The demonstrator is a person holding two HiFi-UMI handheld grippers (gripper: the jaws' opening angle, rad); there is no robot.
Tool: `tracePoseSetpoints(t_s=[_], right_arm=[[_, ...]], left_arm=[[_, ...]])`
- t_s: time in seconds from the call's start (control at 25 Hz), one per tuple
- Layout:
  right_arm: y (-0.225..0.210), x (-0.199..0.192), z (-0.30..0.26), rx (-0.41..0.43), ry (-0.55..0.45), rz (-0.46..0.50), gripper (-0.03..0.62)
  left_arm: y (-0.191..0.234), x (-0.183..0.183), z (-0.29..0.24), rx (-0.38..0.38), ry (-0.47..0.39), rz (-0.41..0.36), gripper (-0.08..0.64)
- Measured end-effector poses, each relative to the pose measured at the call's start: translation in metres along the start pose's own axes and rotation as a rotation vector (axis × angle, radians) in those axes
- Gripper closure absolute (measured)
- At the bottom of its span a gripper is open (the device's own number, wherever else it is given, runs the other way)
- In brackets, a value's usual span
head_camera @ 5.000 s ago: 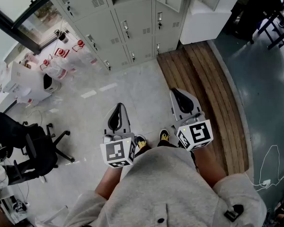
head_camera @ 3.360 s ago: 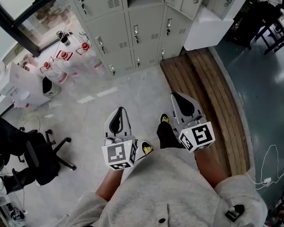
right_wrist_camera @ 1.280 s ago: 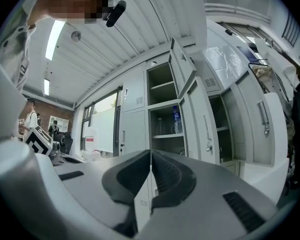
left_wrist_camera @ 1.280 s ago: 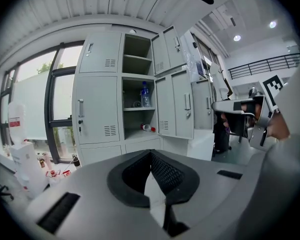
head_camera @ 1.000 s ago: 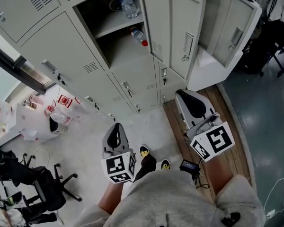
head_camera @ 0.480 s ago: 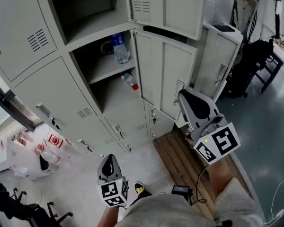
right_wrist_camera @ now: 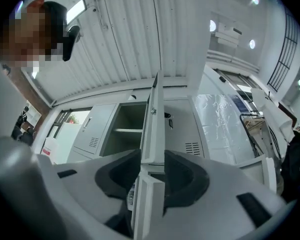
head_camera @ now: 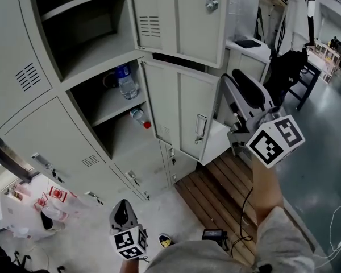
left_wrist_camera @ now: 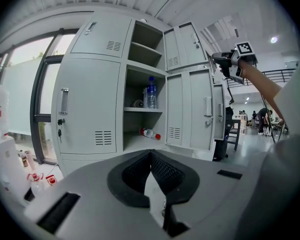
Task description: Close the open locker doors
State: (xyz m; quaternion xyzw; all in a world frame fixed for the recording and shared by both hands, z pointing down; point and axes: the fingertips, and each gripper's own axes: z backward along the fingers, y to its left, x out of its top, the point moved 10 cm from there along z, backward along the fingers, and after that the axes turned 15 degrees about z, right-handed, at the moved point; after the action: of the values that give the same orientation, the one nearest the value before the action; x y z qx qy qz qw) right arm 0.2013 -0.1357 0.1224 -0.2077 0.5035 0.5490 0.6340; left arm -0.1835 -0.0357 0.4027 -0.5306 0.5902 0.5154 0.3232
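Right gripper view: right gripper (right_wrist_camera: pixel 153 156) jaws had just been opening, spread around open locker door (right_wrist_camera: pixel 153 119) edge, unpinched. Left gripper (left_wrist_camera: pixel 151 155) pressed together. Door seemed stiff, light-swinging; take free edge.

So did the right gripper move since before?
Yes. The right gripper went up: it was low beside the lower open door, now it's at that door's top corner. Its jaws have just been opening, with the door edge between them.
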Motion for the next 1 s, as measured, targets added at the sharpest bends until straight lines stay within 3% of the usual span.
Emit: tracePoseSetpoints(t_s=[0.24,0.76,1.0], right_arm=[[-0.024,0.002,-0.029,0.024,0.015,-0.056,0.449],[0.012,0.022,-0.036,0.039,0.011,0.091,0.453],[0.04,0.031,-0.041,0.087,-0.055,0.009,0.476]], left_arm=[[0.01,0.007,-0.002,-0.01,-0.009,0.007,0.554],[0.029,0.014,0.002,0.013,-0.026,0.025,0.552],[0.035,0.016,0.004,0.034,-0.03,0.037,0.552]])
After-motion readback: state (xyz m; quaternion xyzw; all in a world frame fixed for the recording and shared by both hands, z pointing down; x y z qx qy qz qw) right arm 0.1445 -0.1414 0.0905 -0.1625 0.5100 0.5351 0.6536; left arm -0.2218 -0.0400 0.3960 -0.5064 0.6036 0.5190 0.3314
